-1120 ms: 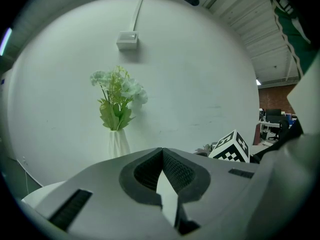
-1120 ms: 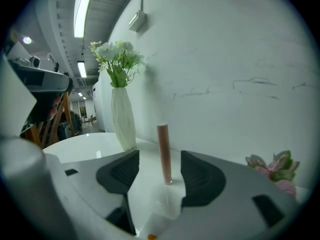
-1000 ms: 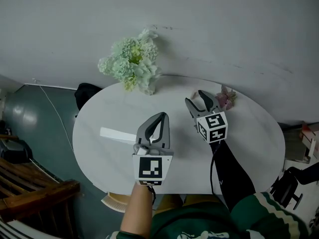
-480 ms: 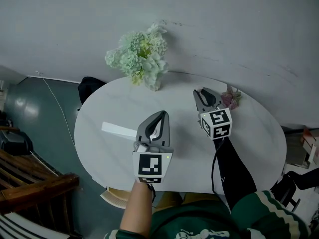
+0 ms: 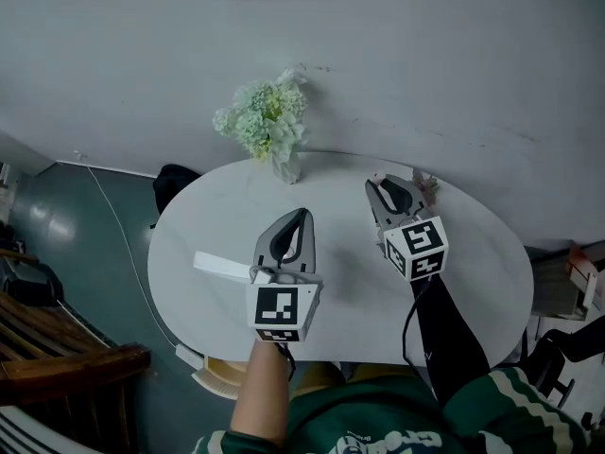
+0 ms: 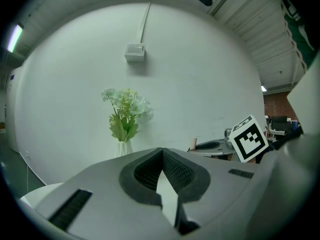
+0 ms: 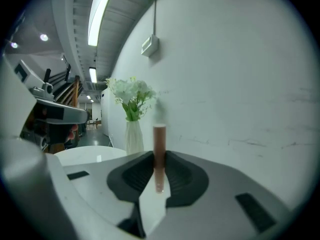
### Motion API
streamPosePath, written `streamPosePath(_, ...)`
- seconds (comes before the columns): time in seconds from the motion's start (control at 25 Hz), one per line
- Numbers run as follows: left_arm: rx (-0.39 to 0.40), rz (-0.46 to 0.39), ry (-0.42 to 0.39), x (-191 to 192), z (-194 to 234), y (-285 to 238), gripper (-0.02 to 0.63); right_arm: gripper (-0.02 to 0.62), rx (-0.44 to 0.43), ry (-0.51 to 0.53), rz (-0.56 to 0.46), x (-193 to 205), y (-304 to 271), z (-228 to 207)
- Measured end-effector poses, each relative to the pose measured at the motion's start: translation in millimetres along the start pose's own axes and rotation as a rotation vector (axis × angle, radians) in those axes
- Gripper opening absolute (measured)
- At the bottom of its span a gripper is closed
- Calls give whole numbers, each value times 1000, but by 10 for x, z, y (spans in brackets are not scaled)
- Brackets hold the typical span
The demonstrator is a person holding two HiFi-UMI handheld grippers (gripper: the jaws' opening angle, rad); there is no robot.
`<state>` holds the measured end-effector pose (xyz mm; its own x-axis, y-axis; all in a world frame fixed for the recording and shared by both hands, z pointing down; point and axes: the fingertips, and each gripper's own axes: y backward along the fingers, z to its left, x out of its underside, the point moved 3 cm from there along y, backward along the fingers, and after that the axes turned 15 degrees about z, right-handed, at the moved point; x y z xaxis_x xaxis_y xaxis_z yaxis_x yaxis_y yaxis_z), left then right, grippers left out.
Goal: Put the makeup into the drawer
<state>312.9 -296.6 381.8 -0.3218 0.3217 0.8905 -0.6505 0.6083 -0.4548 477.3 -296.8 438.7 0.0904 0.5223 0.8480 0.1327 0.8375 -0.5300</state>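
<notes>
Drawer first, at far left: a flat white oblong piece (image 5: 219,267) lies on the white oval table (image 5: 473,272). It may be the drawer's front, but from above I cannot be sure. Just right of it the left gripper (image 5: 301,216) hangs over the table with its jaws pressed together and nothing between them. Behind it, against the wall, stands a white vase of pale green flowers (image 5: 267,121).

Further right, the right gripper (image 5: 389,182) has just closed its jaws, and they now clamp a slim brownish-pink makeup tube (image 7: 159,149). Compared with a second ago, this gripper has lifted off the tabletop, so the tube is in the air, not on the table. The pick seems done, and the carry leftward to the drawer remains.

The tube's long axis is upright, crossing the jaws at right angles. Its flat brown end points toward the ceiling, and its paler end sits low between the pads.
</notes>
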Motion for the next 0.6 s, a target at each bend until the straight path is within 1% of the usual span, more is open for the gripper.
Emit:
streamPosePath(0.32,15,-54,-31,-268,-230,252,0,75,4,26,-76,-269,719,157)
streamPosePath(0.48,3,-59,-18,-321,-274,384,0,75,1,2,-106,-310,988,194)
streamPosePath(0.6,0,-69,-14,-336,-311,470,0,75,-2,9,-112,-279,1139,210)
